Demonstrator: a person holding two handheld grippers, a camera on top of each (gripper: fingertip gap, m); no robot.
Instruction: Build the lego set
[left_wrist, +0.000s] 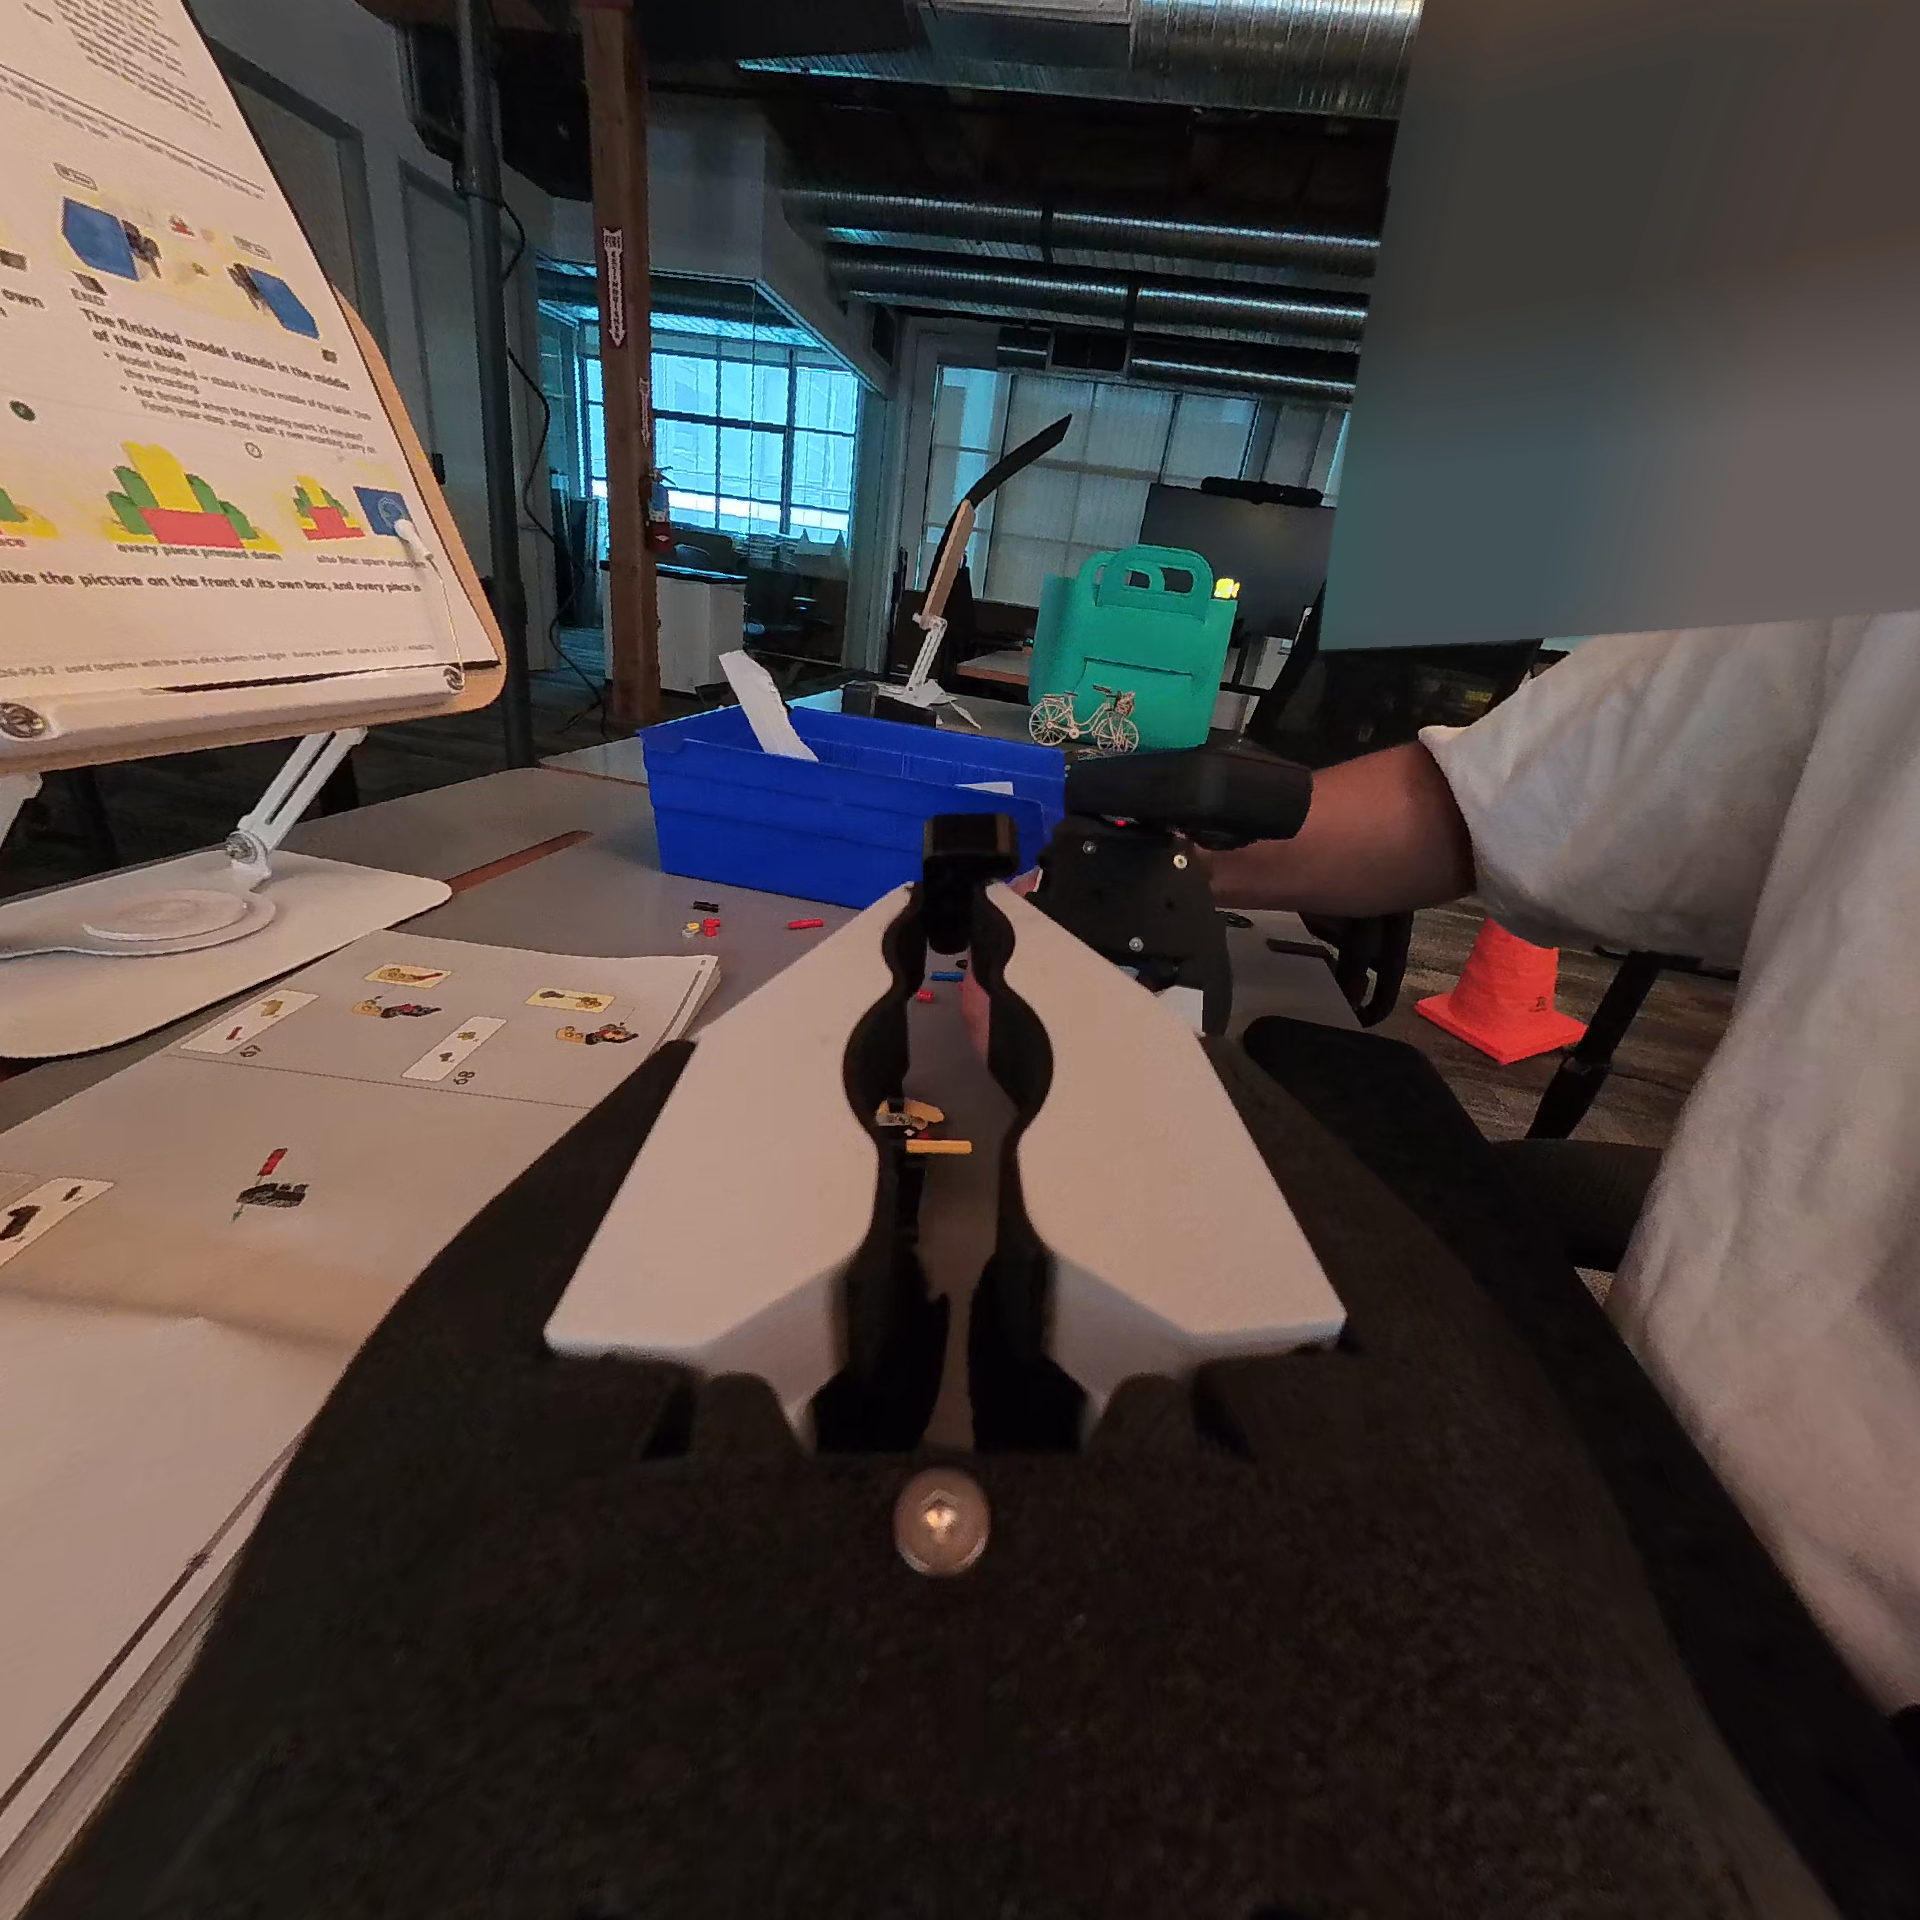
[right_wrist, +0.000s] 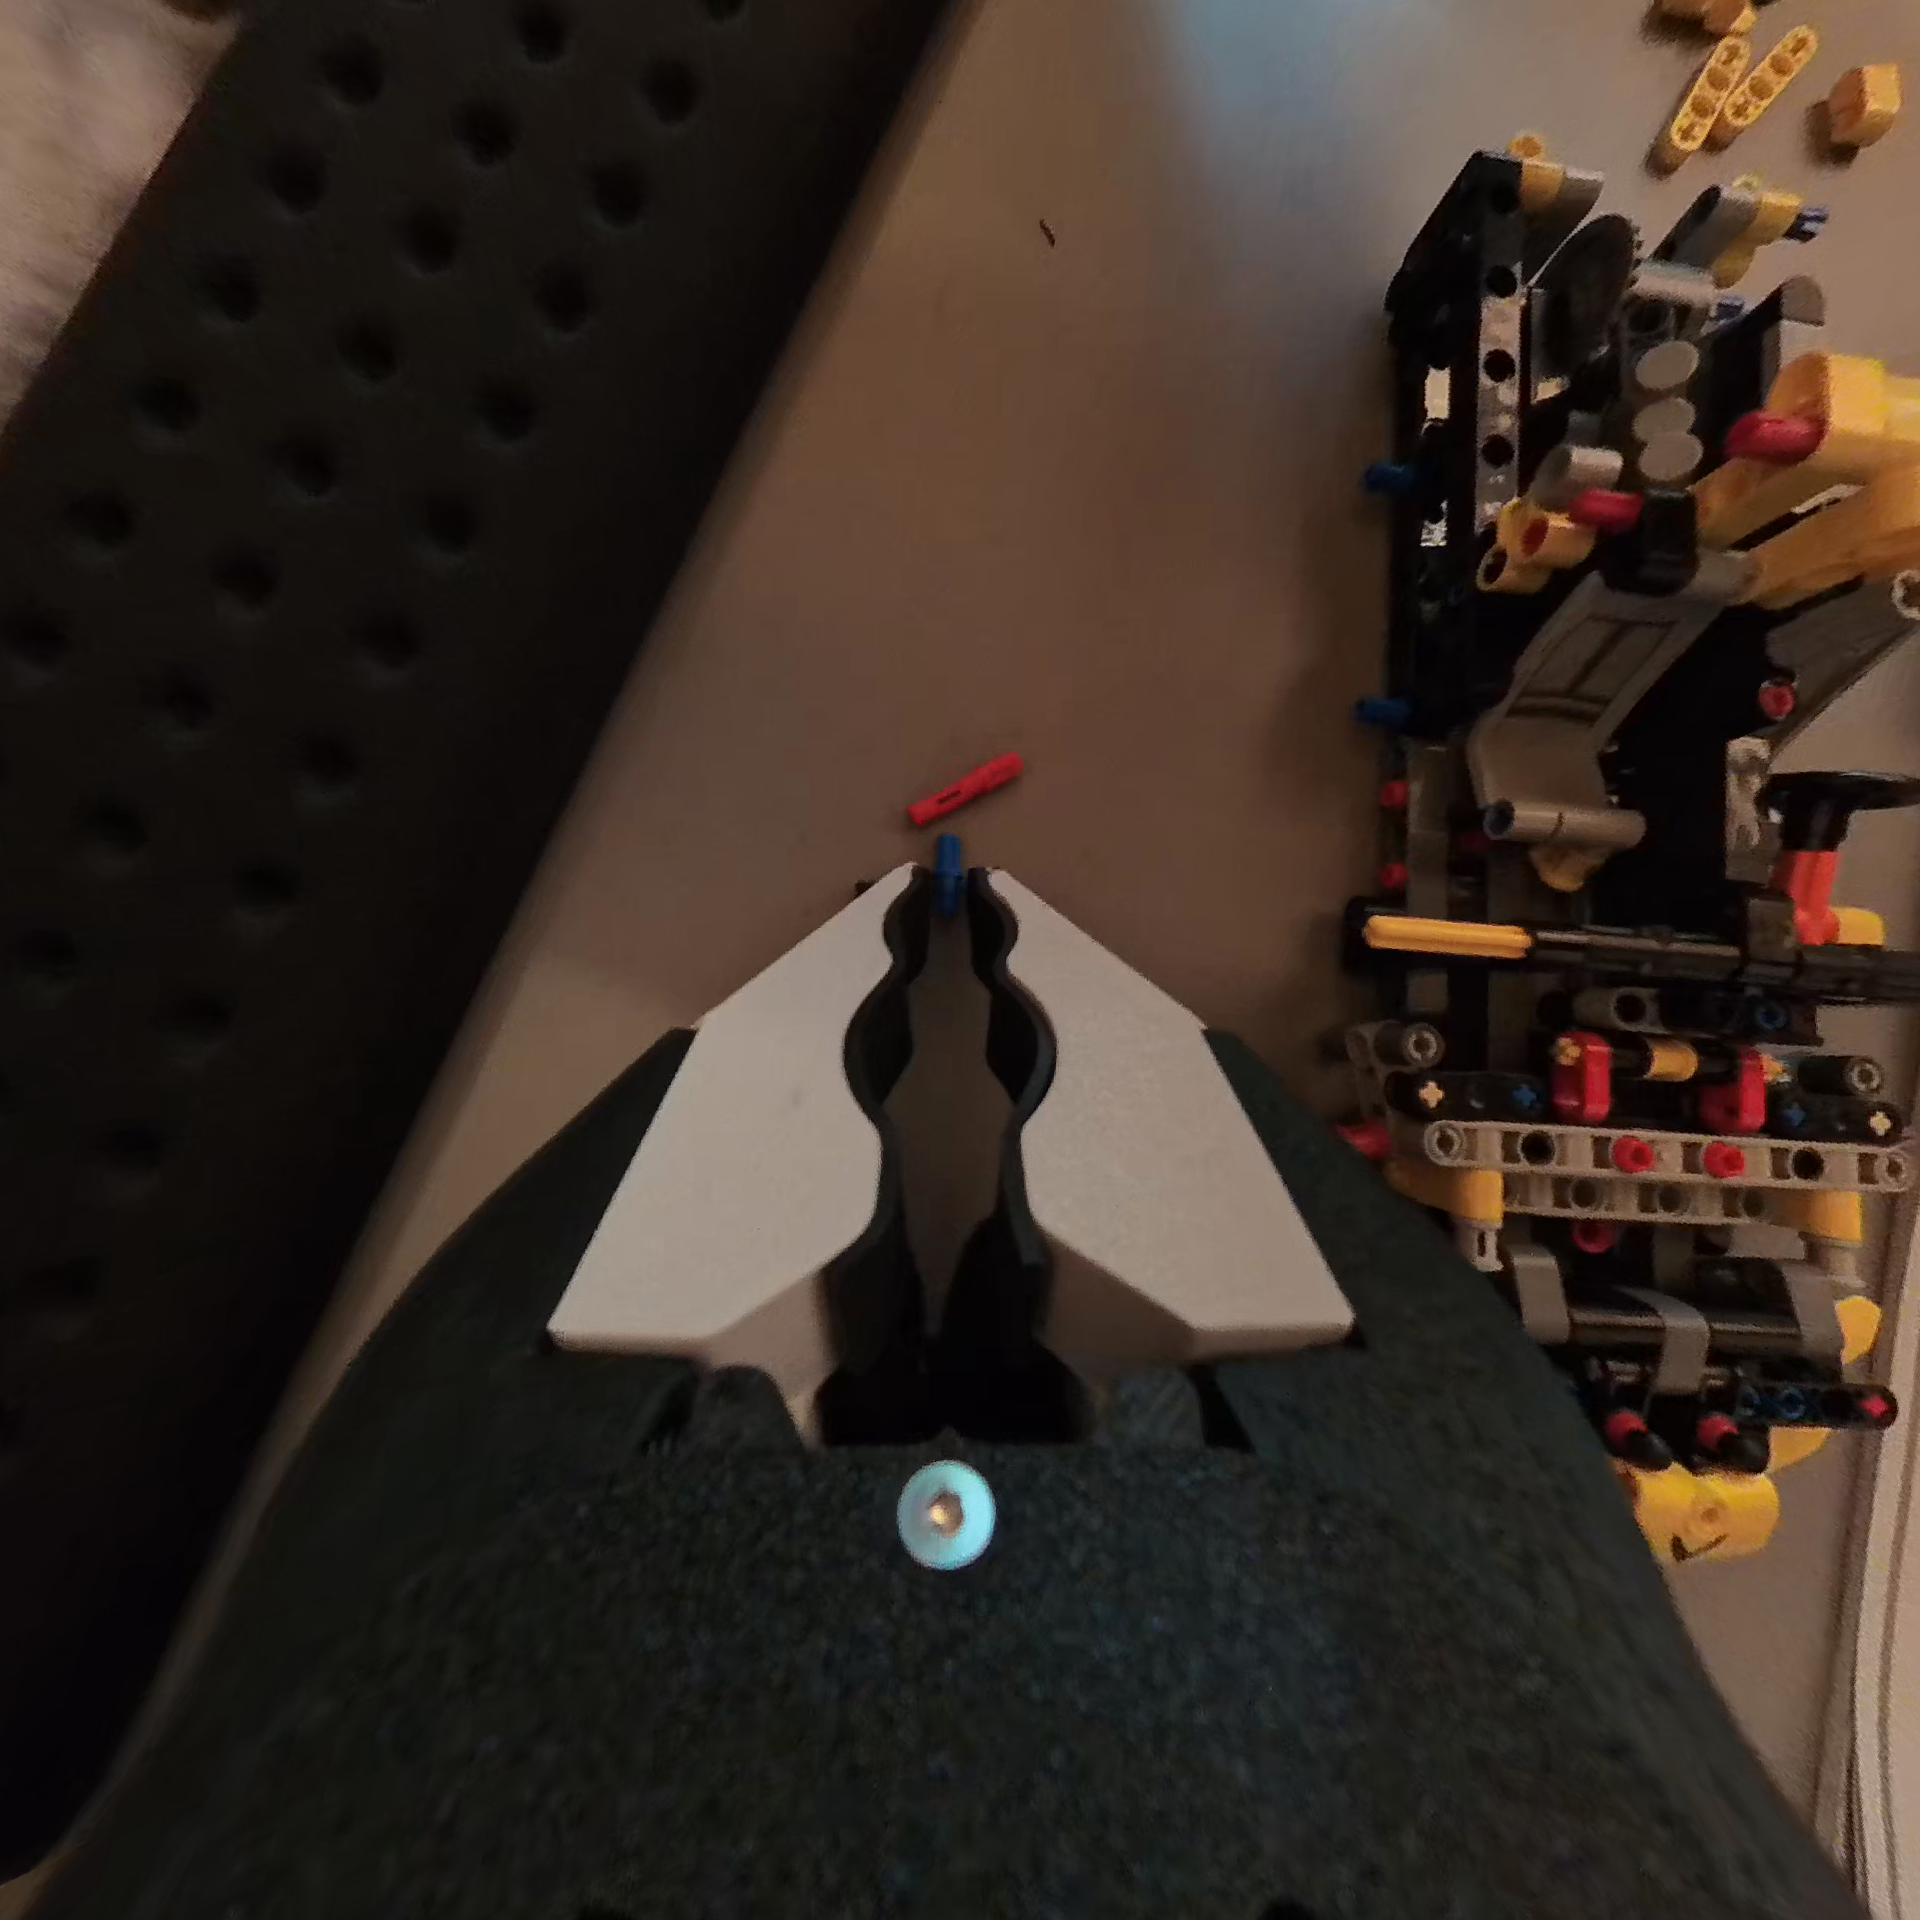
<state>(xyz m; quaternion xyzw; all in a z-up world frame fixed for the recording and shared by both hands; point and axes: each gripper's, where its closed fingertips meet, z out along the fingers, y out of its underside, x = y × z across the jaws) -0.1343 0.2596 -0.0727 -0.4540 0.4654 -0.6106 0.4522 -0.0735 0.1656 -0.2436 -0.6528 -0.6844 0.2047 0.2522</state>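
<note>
Blue pin (right_wrist: 945, 878) sits pinched at the very tips of the right gripper (right_wrist: 943, 883), jaws nearly together on it, pointed down at the grey table (right_wrist: 1091, 520). Risk noted: so shallow a hold could let the pin twist or spring out, likely landing beside the loose red pin (right_wrist: 964, 789) just ahead. The part-built black and yellow model (right_wrist: 1642, 831) lies close on the right, untouched. The left gripper (left_wrist: 961, 883) is held level above the table, jaws narrow around a small black piece (left_wrist: 968, 868), aimed toward the blue bin (left_wrist: 831, 821). The open instruction booklet (left_wrist: 364, 1049) lies to its left.
</note>
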